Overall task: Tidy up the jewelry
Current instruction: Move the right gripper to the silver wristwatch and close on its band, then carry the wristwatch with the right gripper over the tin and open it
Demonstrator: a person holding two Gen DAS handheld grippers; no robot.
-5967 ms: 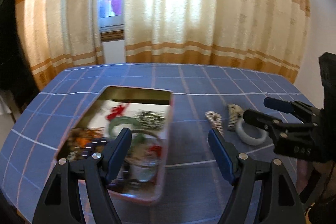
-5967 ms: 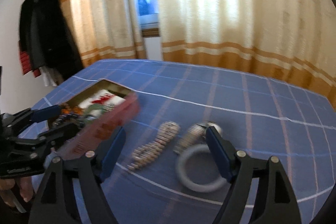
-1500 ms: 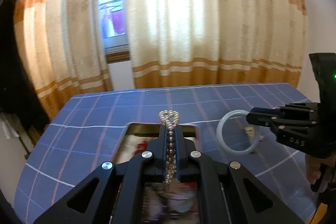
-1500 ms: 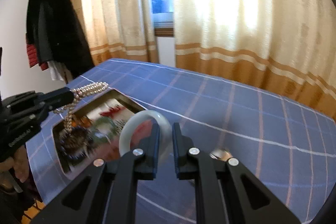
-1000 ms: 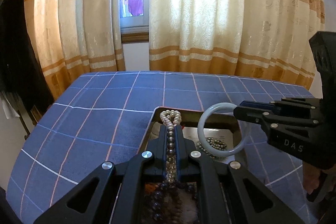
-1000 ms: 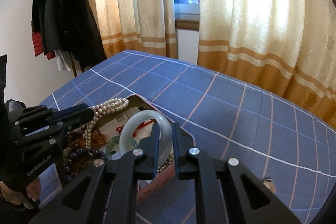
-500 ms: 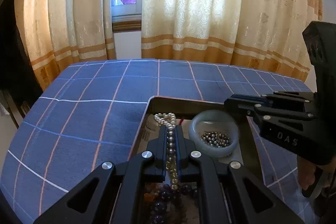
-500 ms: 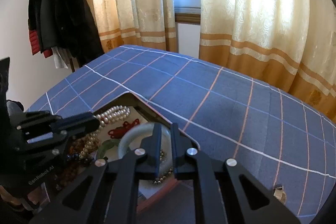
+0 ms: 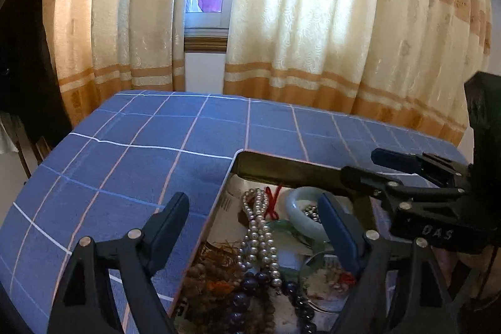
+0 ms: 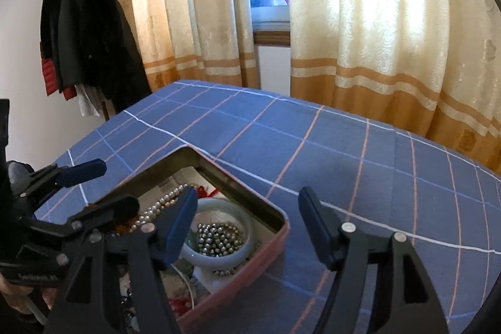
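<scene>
Blue checked tablecloth [image 9: 131, 165] covers the table in front of cream and orange curtains [image 9: 313, 36], with dark coats [image 10: 84, 30] hanging at the left of the right wrist view. On it sits a shallow tin box [image 10: 238, 187] whose near end is cut off by both frames. The left gripper [image 9: 255, 224] has its jaws opening wide with nothing clamped: the pearl necklace [image 9: 260, 230] lies loose in the box between and below its fingers, its long axis running away from the camera along the line of the jaws. The right gripper [image 10: 247, 224] is likewise opening and grips nothing; the pale jade bangle [image 10: 219, 255] lies flat in the box just inside its left finger, which hides part of the ring. Small grey beads [image 10: 217, 237] fill its hollow. Darker bead strands [image 9: 250, 293] nearer the left camera are tangled and hard to separate.
</scene>
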